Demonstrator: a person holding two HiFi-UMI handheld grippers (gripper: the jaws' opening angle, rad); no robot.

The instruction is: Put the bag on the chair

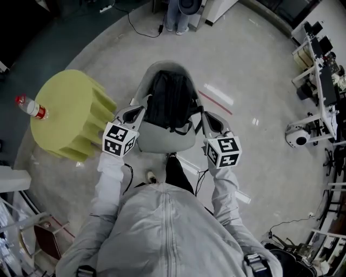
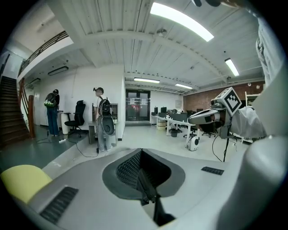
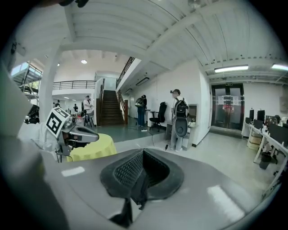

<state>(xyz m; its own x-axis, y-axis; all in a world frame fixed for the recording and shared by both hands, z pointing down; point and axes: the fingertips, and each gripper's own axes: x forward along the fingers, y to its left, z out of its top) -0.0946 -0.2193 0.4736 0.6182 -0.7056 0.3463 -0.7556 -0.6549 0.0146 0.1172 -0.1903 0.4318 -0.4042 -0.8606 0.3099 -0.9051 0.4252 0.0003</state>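
Observation:
A black bag (image 1: 170, 100) lies over a grey shell chair (image 1: 162, 139) straight in front of me in the head view. My left gripper (image 1: 136, 112) is at the bag's left edge and my right gripper (image 1: 210, 119) at its right edge. In the left gripper view the left gripper (image 2: 143, 173) is shut, with a thin black strap (image 2: 148, 193) pinched between its pads. The right gripper view shows the right gripper (image 3: 140, 175) shut in the same way on a black strap (image 3: 135, 191). Both grippers point level across the room. Whether the bag rests fully on the seat I cannot tell.
A yellow round stool (image 1: 65, 113) with a red-capped bottle (image 1: 31, 107) stands just left of the chair. A person (image 1: 178, 13) stands beyond it, with cables on the floor. Desks (image 1: 319, 70) and a small white machine (image 1: 297, 135) are at the right.

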